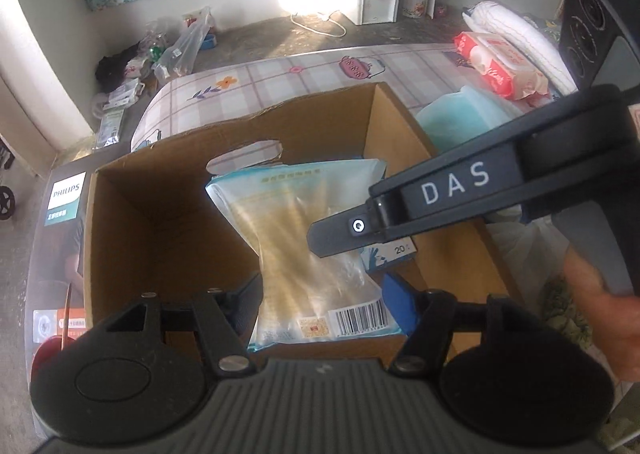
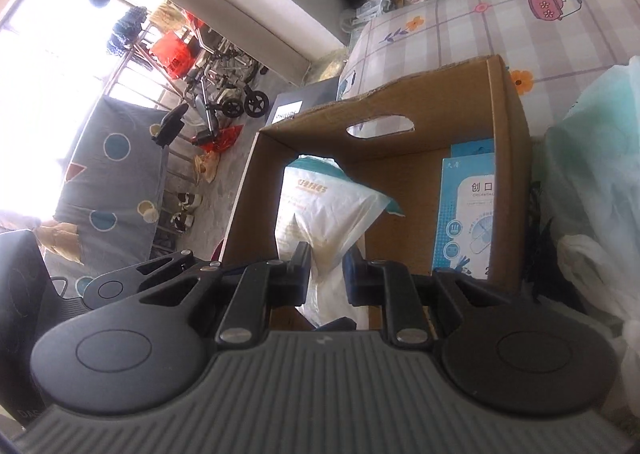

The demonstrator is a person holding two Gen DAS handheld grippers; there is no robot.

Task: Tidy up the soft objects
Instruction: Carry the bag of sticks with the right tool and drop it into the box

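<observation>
A soft clear plastic pack (image 1: 304, 246) with a barcode stands over the open cardboard box (image 1: 168, 214). My left gripper (image 1: 320, 302) has a finger on each side of the pack's lower end, wide apart. My right gripper (image 1: 340, 238) reaches in from the right and touches the pack's middle. In the right wrist view the same pack (image 2: 320, 214) sits between my right gripper (image 2: 326, 274) fingers, which pinch its waist inside the box (image 2: 508, 158). A blue and white carton (image 2: 466, 214) stands against the box's right wall.
The box stands on a bed with a checked sheet (image 1: 320, 74). Red tissue packs (image 1: 500, 66), a white pillow (image 1: 516, 34) and a pale blue bag (image 1: 452, 118) lie at the right. A Philips box (image 1: 60, 222) is at the left. Clutter lies on the floor (image 1: 160, 50).
</observation>
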